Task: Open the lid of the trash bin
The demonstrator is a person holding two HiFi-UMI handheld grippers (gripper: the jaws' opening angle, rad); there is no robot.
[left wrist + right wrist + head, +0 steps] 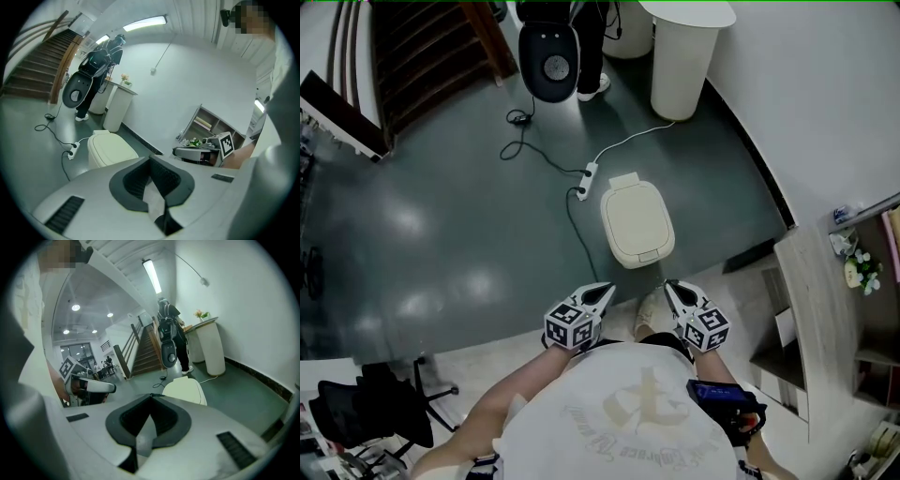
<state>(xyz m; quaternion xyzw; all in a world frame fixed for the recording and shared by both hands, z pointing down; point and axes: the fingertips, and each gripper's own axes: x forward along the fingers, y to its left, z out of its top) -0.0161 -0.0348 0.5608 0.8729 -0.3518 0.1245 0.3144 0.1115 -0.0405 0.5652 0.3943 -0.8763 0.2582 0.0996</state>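
Left gripper (602, 292) and right gripper (671, 287), two in all, hold their jaws pressed together, empty, near one closed cream trash bin (637, 223) (shirt print (642, 405) unreadable).

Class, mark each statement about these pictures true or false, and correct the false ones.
1. The bin is closed. True.
2. The left gripper touches the bin. False: it is held apart from the bin, close to the person's body.
3. The right gripper has its jaws together, with nothing between them. True.
4. The power strip lies on top of the bin. False: it lies on the floor beside the bin.
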